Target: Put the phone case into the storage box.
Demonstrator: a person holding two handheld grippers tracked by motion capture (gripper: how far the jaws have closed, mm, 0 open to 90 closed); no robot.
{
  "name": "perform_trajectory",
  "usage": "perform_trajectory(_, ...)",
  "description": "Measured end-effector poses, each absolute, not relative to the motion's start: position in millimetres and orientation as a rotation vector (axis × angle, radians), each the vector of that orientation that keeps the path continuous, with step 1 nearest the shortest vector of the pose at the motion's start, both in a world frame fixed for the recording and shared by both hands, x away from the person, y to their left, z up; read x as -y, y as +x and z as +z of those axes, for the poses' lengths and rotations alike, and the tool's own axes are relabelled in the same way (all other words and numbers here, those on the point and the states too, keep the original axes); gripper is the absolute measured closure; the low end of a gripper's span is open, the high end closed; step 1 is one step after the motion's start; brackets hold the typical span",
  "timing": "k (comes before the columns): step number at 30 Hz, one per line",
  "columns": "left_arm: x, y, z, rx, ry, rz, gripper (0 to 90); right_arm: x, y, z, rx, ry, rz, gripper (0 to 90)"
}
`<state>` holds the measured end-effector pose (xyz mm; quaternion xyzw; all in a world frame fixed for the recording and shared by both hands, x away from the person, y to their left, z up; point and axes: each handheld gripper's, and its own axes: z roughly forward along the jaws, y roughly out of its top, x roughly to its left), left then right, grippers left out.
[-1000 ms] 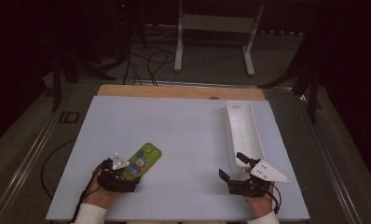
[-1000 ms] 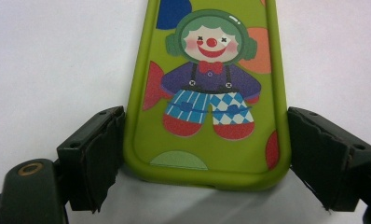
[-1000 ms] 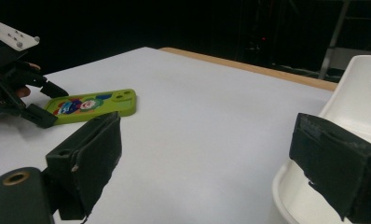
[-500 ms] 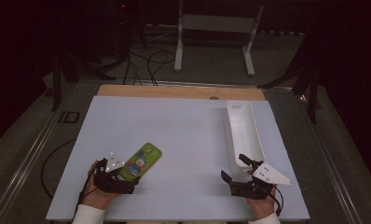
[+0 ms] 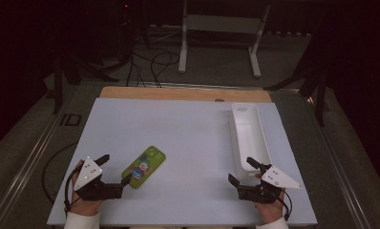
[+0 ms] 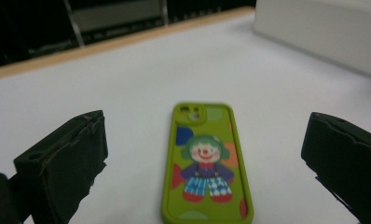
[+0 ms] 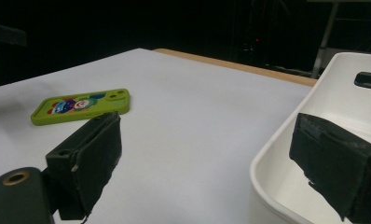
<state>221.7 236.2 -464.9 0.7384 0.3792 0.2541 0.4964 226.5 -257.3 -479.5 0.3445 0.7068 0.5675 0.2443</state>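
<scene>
Left gripper (image 5: 115, 170) jaws just opened wide — green phone case (image 5: 143, 166) lies freed, probably placed; right gripper (image 5: 242, 171) open, empty.

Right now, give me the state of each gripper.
Left gripper: jaws have just been opening, now open; phone case lies between them, untouched.
Right gripper: open, holding nothing.

room: dark; floor (image 5: 216, 71): grey, cables (image 5: 152, 64); white metal stand (image 5: 221, 28) behind table (image 5: 193, 124)
</scene>
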Motion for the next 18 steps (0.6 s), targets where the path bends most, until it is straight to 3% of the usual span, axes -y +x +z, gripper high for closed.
perform_trajectory(18,-244.2,217.0,-468.6,-0.882,1.760,0.638,0.0,262.1,226.4,-477.7,-1.921,0.948,1.556,8.9)
